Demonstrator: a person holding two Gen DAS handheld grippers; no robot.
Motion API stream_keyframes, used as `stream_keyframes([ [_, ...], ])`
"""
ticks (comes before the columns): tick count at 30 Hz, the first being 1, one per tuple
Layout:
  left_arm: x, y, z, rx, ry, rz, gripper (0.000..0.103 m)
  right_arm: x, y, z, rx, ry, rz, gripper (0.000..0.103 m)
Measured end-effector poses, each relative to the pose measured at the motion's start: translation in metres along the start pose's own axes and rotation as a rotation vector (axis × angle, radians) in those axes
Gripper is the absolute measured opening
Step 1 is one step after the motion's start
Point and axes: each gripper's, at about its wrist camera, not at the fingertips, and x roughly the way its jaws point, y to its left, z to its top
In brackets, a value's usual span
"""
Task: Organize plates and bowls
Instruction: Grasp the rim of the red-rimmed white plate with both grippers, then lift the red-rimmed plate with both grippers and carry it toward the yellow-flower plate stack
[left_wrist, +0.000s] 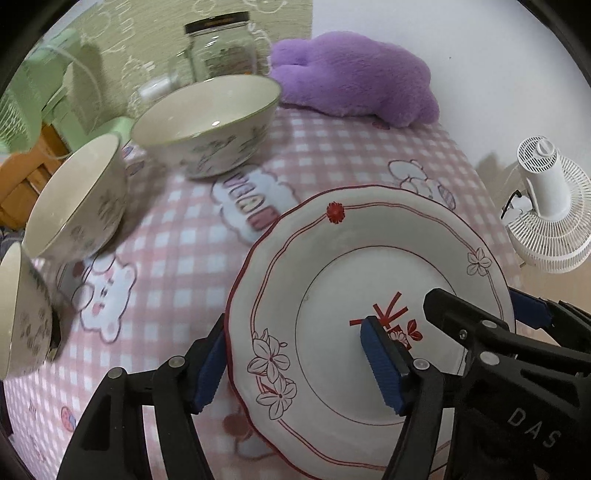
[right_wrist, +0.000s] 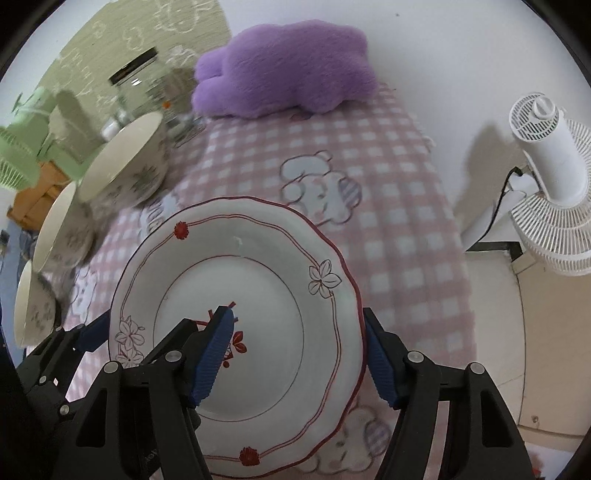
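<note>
Currently you have the white scalloped plate with red rim lines and flower prints (left_wrist: 351, 295) between both hands, over the pink-and-white checked cloth (left_wrist: 177, 236).

Left tool (left_wrist: 295, 328): it stands astride the plate's left rim. The outer blue pad (left_wrist: 208, 373) sits against the outside of the edge and the inner pad (left_wrist: 384, 365) lies over the central well.

Right tool (right_wrist: 297, 315): mirror arrangement on the right rim, with one pad over the well and the other outside the edge.

Judgement on grip: the jaws of both tools stand fairly wide, yet each is clamped on the rim. The plate reads sharp in both views while the cloth and bowls are smeared, so it appears to ride with the tools. A shadow under its near-left edge suggests it is clear of the cloth.

Relation that governs the next move: the plate is round, so it has no long axis. The line that matters runs rim to rim between your two hands. The three cream bowls with green rims and leaf prints (left_wrist: 207, 125) stand in a row to the left of the plate, on the left tool's side and well apart from the right tool. Open cloth lies ahead and to the right, towards the purple plush cushion (left_wrist: 354, 77).

Judgement on clearance: any drift left brings the left tool's outer finger to the bowls first. Keep both hands level with each other, since an uneven pull would tilt the plate about that rim-to-rim line.
</note>
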Motion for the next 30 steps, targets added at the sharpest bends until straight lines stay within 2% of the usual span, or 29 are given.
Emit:
stream_keyframes([
  [3,-0.001,0.004,-0.003,-0.006,-0.005,-0.003,0.065,-0.002,0.005,-0.006,-0.014,0.001,0.005,0.067],
  [8,0.001,0.001,-0.002,0.011,-0.026,0.029,0.063,-0.002,-0.001,-0.007,-0.012,0.001,-0.003,0.054],
  [16,0.003,0.005,-0.002,0.007,-0.025,0.001,0.062,0.006,0.001,-0.005,-0.066,-0.037,-0.02,0.051],
  [19,0.005,0.009,0.0,-0.026,-0.016,-0.024,0.061,0.008,0.0,-0.004,-0.094,-0.036,-0.015,0.048],
  [21,0.005,0.006,0.0,-0.026,-0.021,-0.01,0.061,0.008,0.003,-0.005,-0.128,-0.038,-0.03,0.048],
  [30,-0.009,0.004,-0.001,-0.025,-0.043,0.016,0.059,0.002,0.005,-0.009,-0.11,-0.035,-0.047,0.048],
])
